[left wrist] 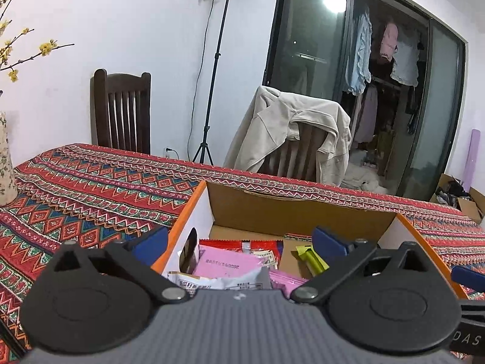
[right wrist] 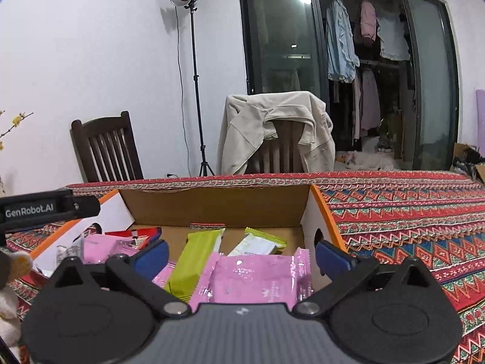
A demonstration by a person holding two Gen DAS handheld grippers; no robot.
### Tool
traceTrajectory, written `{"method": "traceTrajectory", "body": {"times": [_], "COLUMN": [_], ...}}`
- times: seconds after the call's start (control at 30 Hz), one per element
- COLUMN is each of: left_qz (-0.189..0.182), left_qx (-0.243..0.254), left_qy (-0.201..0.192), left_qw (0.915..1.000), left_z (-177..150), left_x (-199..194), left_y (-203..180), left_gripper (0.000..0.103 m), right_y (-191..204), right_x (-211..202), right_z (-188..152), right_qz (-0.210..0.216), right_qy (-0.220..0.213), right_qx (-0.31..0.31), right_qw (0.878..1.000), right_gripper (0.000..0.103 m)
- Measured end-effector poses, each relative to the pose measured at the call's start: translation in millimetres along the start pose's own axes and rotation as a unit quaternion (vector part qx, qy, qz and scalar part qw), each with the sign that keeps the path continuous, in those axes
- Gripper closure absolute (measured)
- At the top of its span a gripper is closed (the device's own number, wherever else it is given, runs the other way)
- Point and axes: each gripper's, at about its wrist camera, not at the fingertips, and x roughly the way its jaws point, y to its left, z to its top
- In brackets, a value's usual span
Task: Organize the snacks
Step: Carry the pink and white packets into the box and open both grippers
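— Directly under the right gripper (right wrist: pixel 241 256) a pink packet (right wrist: pixel 257 279) is seen, lying flat in the cardboard box (right wrist: pixel 218 203). How are the jaws set?

— Both are spread wide and nothing is gripped; the packet is framed between the blue pads (right wrist: pixel 333 256) but is not pressed by them. The left gripper (left wrist: pixel 241 242) is likewise held wide and empty over the box's left half.

— Which way do the snacks lie?

— A green bar (right wrist: pixel 197 261) is laid with its long axis running away from the right gripper, just left of the pink packet and partly overlapped by it. A pale green-edged packet (right wrist: pixel 260 244) is set behind. On the left side, a pink pouch (left wrist: pixel 227 265) and a white wrapper (left wrist: pixel 212 283) are piled below the left gripper.

— Which hand is judged nearer the green bar?

— The right one; a slight shift leftward would be needed.

— What is hidden?

— The packets' near ends are cut off by the gripper bodies, and the printing cannot be read.
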Motion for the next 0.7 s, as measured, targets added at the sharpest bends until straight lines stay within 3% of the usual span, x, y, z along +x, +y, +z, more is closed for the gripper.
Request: {"method": "traceTrajectory", "body": {"times": [0.7], "left_qz": [-0.013], "left_qx": [-0.013], "left_qy": [-0.015], "left_qw": [0.9997], "left_z": [28], "left_x": [-61], "left_y": [-10], "left_gripper": [0.000], "right_y": [4], "right_x": [-47], "right_z": [25], "right_qz": [0.009], "right_qy": [-0.025], "right_qx": [0.004], "right_qw": [1.000], "right_gripper": [0.000]}}
